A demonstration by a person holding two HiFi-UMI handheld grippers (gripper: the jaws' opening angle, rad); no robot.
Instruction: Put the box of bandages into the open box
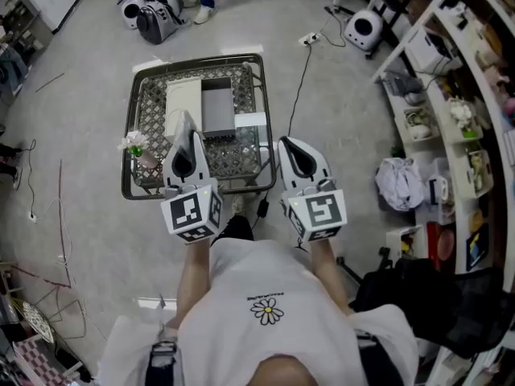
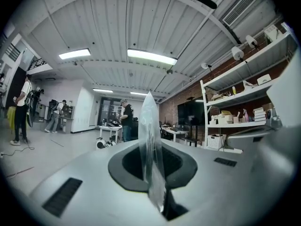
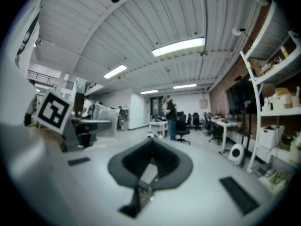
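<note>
Facing the worktop (image 1: 193,59), left hand-held gripper (image 1: 187,121) and right hand-held gripper (image 1: 288,143) both closed, empty.
White bandage box (image 1: 183,96) lies ahead of the left one, open box (image 1: 217,109) beside it; spread jaws first, then grip its long sides.

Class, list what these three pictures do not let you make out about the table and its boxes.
- White box: head view, print too small to confirm that it holds bandages.
- Grey open box: head view, inside too small to read.
- Table, near edge: head view, partly covered by the left gripper.
- Both gripper views: the table is out of frame, and the right gripper view is blurred.
</note>
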